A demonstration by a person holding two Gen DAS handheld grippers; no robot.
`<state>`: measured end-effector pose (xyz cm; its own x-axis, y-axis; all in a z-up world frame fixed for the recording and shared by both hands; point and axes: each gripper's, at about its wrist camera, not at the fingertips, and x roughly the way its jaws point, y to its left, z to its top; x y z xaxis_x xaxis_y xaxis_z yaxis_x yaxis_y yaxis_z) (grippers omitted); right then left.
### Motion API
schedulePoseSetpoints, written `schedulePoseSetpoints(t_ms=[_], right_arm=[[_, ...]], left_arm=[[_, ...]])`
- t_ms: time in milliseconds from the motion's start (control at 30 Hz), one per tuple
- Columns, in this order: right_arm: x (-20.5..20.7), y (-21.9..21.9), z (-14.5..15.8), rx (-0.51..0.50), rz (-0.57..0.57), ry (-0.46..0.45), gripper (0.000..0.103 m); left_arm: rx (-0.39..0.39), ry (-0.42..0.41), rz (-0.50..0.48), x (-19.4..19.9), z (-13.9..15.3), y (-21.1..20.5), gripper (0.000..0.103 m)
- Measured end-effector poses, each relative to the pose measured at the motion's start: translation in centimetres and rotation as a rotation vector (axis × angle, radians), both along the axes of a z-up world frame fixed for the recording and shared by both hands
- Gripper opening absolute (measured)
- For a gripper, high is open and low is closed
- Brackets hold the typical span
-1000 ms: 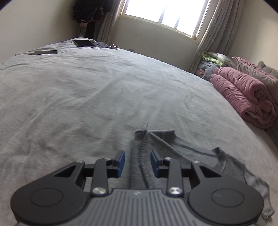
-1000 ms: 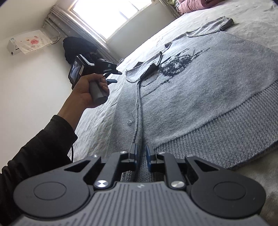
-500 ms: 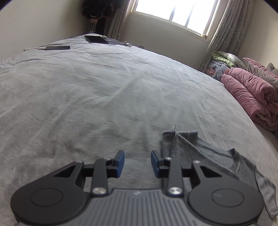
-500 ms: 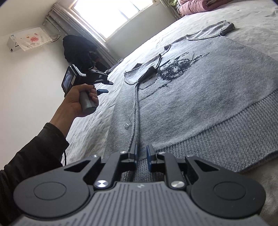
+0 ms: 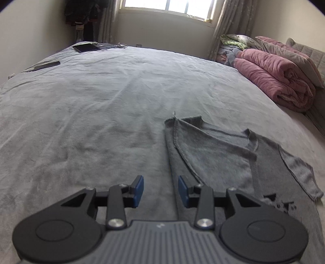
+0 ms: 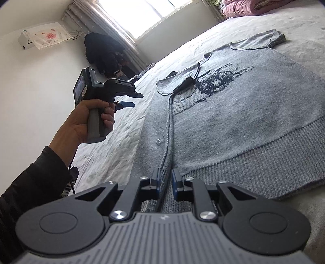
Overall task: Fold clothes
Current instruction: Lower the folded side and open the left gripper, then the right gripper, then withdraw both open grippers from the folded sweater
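At the bottom of the right wrist view, the right tongs (image 6: 165, 180) sit low over the ribbed hem of a grey knitted short-sleeved sweater with a dark pattern on its chest (image 6: 243, 113). Their blue-padded fingers stand narrowly apart on either side of the sweater's folded side edge; whether they actually pinch it, I cannot tell. The sweater lies spread flat on a wide bed covered in a grey fleece sheet (image 6: 113, 150), running from the lower centre of the frame up toward the upper right.

At the left of that frame, a hand in a dark sleeve (image 6: 89, 123) grips the handle of the left tongs (image 6: 132, 99), held in the air above the bed, apart from the cloth.

In the left wrist view, the left tongs (image 5: 160, 190) are released, fingers spread wide with nothing between them, just beside the sweater's folded shoulder and neckline (image 5: 223, 158) at the right centre.

Farther up the bed, a rolled pink quilt (image 5: 272, 79) lies at the upper right, and a dark flat tablet (image 5: 85, 47) rests at the upper left below the bright window (image 5: 168, 8).
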<state>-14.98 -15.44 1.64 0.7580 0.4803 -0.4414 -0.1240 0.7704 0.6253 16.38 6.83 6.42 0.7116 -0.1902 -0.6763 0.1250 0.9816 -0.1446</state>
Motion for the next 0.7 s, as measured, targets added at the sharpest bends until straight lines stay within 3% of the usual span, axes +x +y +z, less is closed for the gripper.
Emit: schedulePoseSetpoints(t_ms=[167,200,233,300,400,433,600,700], right_arm=[[-0.4,0.6,0.6,-0.016,0.063,-0.022,0.019],[-0.4,1.1,0.6,-0.053,0.072,-0.009,0.023],[-0.5,1.6,0.6,-0.091,0.08,0.003,0.035],[-0.9,2.7,0.3,-0.207,0.08,0.008,0.04],[-1.7,3.3,0.2,-0.278,0.081,-0.024,0.024],[-1.9,3.4,0.2,-0.292,0.081,-0.03,0.004],[-1.7,1.8,-0.6,-0.123,0.082,0.045,0.005],[-1.5,0.8,-0.9,-0.022,0.075,0.075,0.005]], left_arm=[[0.044,0.007,-0.077,-4.7,0.8,-1.6,0.04],[0.042,0.008,-0.086,-5.8,0.8,-1.9,0.042],[0.04,0.008,-0.094,-6.9,0.9,-2.1,0.044],[0.041,0.009,-0.115,-9.1,0.9,-2.7,0.046],[0.092,-0.001,-0.179,-12.5,-0.1,-5.1,0.046],[0.109,-0.004,-0.201,-13.6,-0.5,-5.9,0.046],[0.18,-0.056,-0.301,-18.2,-1.8,-8.9,0.046],[0.191,-0.045,-0.316,-19.4,-2.6,-9.3,0.046]])
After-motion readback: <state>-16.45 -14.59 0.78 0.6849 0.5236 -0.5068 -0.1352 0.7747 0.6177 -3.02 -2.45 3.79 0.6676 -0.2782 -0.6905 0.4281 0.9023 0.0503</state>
